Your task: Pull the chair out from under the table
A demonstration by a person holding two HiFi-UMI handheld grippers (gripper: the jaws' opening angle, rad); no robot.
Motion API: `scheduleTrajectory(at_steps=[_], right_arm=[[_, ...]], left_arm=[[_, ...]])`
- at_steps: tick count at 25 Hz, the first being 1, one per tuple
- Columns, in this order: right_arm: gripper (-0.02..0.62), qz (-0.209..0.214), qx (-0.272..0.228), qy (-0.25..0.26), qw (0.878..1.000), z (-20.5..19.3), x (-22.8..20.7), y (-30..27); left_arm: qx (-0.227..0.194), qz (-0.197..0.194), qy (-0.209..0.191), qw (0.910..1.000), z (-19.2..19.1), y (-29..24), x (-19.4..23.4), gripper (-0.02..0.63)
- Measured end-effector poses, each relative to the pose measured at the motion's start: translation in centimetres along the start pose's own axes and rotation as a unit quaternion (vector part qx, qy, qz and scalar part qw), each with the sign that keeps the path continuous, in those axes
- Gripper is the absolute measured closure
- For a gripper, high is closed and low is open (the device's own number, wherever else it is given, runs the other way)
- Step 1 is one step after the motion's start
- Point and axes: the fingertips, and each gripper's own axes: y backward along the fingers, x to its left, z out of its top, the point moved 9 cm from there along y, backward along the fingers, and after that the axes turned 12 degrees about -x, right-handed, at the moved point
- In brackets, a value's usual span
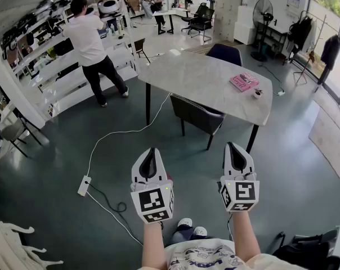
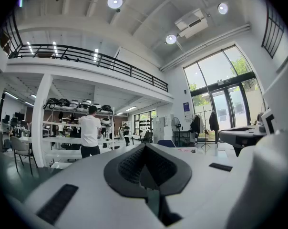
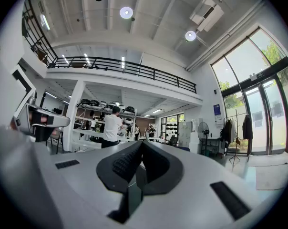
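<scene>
Not started: the chair [image 1: 198,115] sits tucked under the worktop's [image 1: 204,80] near edge. The left gripper [image 1: 151,155] and right gripper [image 1: 236,152], jaws closed and empty, are well short of it.

Left tongs [image 1: 152,151] and right tongs [image 1: 232,146]: white shells, black ribbed pads [image 2: 129,165], black-and-white marker cubes [image 1: 153,202]. White printed shirt [image 1: 206,256], white shoes [image 1: 191,225], trousers [image 1: 183,236] perhaps dark blue.
</scene>
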Motion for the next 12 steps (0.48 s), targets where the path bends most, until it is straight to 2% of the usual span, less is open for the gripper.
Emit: scheduleTrajectory(at_steps=[12], right_arm=[[0.588, -0.002, 0.000, 0.000, 1.000, -0.29, -0.19, -0.32]], left_arm=[[0.006, -0.006, 0.003, 1.0000, -0.51, -0.64, 0.04, 0.594]])
